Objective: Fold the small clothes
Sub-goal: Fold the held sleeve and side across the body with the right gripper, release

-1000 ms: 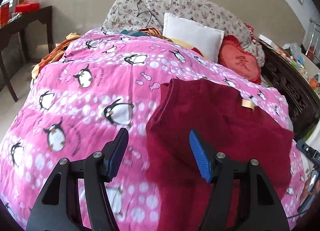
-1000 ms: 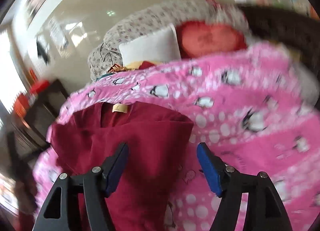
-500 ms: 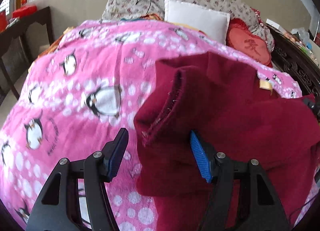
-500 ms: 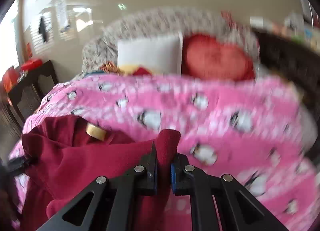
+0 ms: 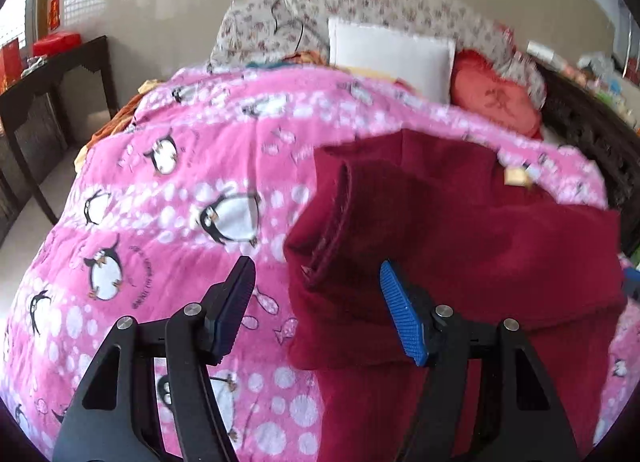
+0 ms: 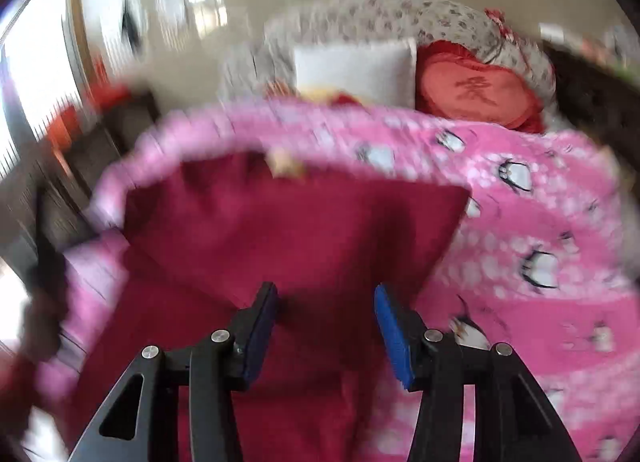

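Note:
A dark red garment [image 5: 460, 238] lies on the pink penguin blanket [image 5: 180, 190], with a sleeve folded over its body and a tan neck label [image 5: 518, 176] at the far end. My left gripper [image 5: 320, 308] is open and empty, hovering over the garment's folded left edge. In the blurred right wrist view the garment [image 6: 288, 230] lies flat on the blanket [image 6: 540, 230]. My right gripper [image 6: 326, 328] is open and empty just above the garment's near part.
A white pillow [image 5: 390, 56], a red cushion [image 5: 494, 100] and a floral bolster [image 5: 384, 6] lie at the bed's head. A dark wooden table [image 5: 44, 90] stands left of the bed. Dark carved furniture [image 5: 596, 150] runs along the right side.
My right gripper was shut on the garment's edge half a second ago and has let go and opened. The fold now lies on the garment. My left gripper stayed open and drew back slightly.

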Demonstrator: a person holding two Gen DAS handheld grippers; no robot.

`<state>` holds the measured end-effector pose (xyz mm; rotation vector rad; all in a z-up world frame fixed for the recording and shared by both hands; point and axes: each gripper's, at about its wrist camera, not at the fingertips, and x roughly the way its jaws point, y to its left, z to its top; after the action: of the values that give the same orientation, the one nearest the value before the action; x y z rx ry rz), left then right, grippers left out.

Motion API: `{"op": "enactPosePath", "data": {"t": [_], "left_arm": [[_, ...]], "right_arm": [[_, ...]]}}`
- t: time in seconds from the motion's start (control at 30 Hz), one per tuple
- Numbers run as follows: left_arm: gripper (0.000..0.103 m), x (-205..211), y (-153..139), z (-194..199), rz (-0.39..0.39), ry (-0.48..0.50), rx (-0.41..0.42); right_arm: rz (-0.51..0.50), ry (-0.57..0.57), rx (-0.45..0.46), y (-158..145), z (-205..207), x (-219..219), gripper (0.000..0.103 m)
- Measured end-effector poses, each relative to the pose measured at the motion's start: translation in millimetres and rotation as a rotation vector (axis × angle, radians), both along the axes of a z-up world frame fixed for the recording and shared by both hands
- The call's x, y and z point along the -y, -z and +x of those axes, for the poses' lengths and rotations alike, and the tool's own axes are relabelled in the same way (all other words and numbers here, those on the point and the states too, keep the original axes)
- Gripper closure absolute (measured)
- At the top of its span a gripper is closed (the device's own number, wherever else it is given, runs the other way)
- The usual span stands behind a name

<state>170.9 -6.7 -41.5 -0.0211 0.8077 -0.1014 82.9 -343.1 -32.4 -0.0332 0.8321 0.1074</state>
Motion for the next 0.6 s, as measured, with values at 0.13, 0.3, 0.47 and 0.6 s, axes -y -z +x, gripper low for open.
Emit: {"op": "enactPosePath", "data": {"t": [0.13,0.3,0.47,0.6], "left_arm": [[0.036,-2,26,18,0.012,-0.009,-0.061],[0.036,-14,8,2,-0.043,0.0,-0.08],[0.036,-32,-16,-59,-0.084,0.085,-0.068],[0.036,-43,-14,-108,-0.126,0.171,-0.139]], "right_arm": [[-0.063,0.078,-0.082,45,0,15,0.054],[0.094,0.073,-0.044,9,-39,32,0.054],[0.213,0.021,-0.018,-29,-108,42,0.051],[0.329,-0.03,-0.137,-23,-156,40,0.051]]}}
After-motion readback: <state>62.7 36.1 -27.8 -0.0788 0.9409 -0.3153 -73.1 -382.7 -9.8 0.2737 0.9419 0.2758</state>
